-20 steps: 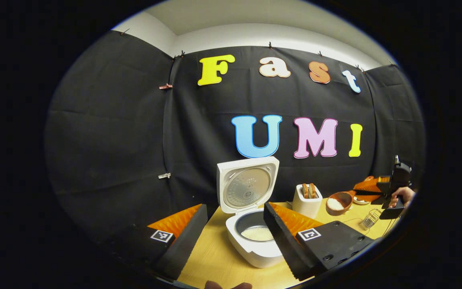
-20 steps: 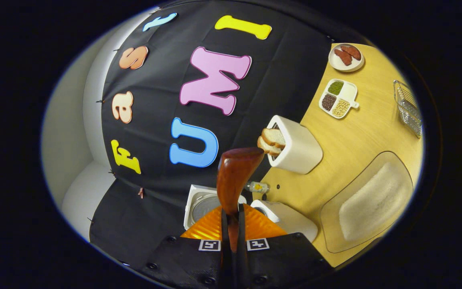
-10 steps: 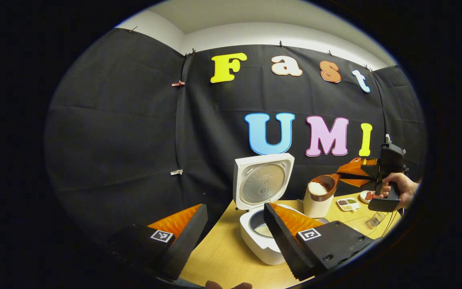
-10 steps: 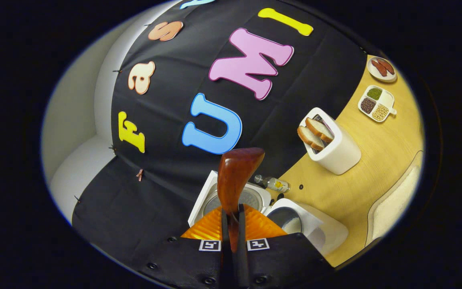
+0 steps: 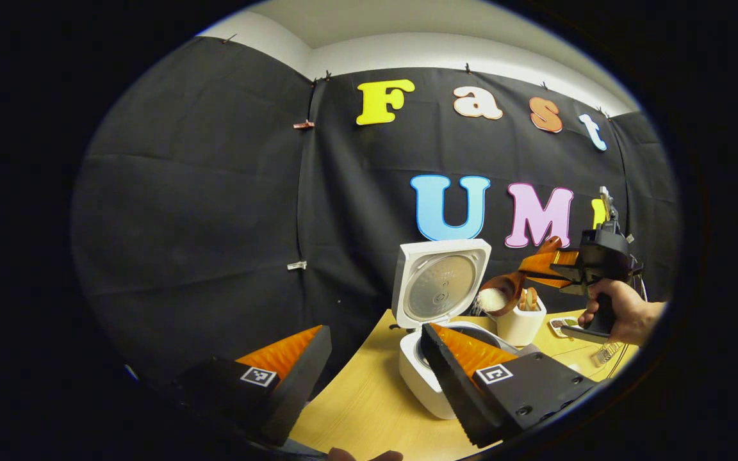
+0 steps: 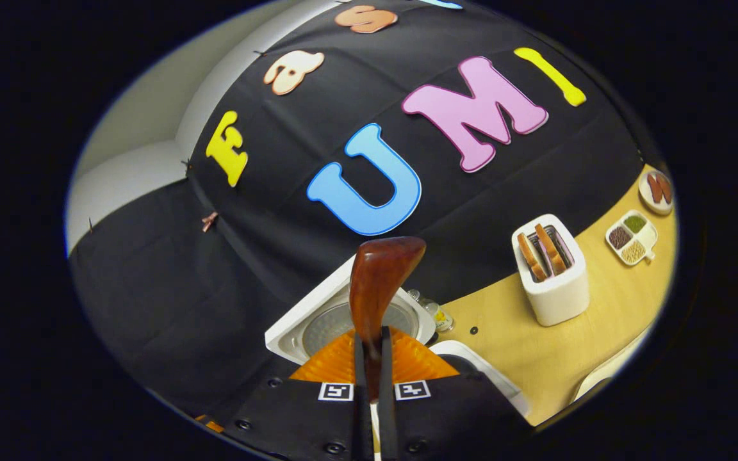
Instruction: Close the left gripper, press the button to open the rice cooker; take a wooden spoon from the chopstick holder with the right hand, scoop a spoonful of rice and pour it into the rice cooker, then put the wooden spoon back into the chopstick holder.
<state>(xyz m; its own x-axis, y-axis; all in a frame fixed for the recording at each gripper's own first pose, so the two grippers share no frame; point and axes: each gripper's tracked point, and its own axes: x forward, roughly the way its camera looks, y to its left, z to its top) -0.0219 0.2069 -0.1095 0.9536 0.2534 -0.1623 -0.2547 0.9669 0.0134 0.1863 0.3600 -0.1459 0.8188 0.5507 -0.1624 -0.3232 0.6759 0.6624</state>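
- Right gripper view: the right gripper (image 6: pixel 372 358) pinches the wooden spoon (image 6: pixel 378 282) by its handle, both fingers pressed against it, the bowl of the spoon standing out ahead of the tips.
- Beyond the spoon lies the open rice cooker (image 6: pixel 471 365), its raised lid (image 6: pixel 318 323) showing the metal inner plate.
- Farther right on the wooden table (image 6: pixel 535 358) stands a white toaster (image 6: pixel 555 288) with two bread slices upright in its slots, and past it a divided dish of beans (image 6: pixel 631 234) and a small plate (image 6: pixel 657 189).
- Left gripper view: the left gripper (image 5: pixel 369 358) hangs with its fingers spread wide apart, nothing between them, near the table's front edge.
- Between those fingers sits the rice cooker (image 5: pixel 426 378), lid (image 5: pixel 439 282) upright.
- Over its right side the wooden spoon (image 5: pixel 500 291) tilts down, white rice (image 5: pixel 489 299) at its lip and spilling toward the pot.
- The right gripper (image 5: pixel 545 266) holds that spoon, a hand (image 5: pixel 619 310) wrapped round its grip.
- The toaster (image 5: pixel 521 323) stands just behind the spoon.
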